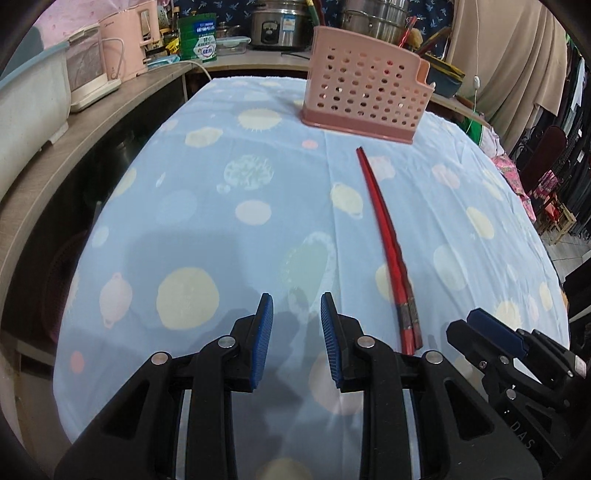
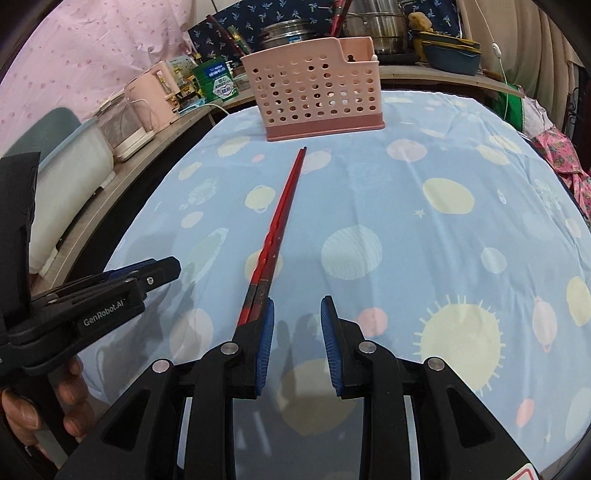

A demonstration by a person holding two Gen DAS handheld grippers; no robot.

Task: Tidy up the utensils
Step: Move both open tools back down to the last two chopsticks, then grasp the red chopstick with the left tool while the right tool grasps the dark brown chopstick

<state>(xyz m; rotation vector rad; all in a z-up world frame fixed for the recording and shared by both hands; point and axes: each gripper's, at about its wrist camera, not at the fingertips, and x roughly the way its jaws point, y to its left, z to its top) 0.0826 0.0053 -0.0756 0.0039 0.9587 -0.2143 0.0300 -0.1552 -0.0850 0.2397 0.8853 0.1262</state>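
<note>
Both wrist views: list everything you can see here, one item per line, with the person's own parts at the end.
Red chopsticks with dark patterned handle ends: two, side by side, lying on the cloth between the grippers and the holder.
Pink perforated plastic utensil holder: one, upright at the table's far side; nothing clearly visible inside it.
Light blue tablecloth with pastel circles: one, covering the table.
Pink electric kettle: one, on the wooden side counter at left.
Green and white carton: one, on the counter behind the table.
Steel cooking pots: several, on the back counter.
Left gripper: black with blue pads, open, empty.
Right gripper: same make, open, empty, beside the chopstick handles.
Hand: one, holding the left gripper's handle.
</note>
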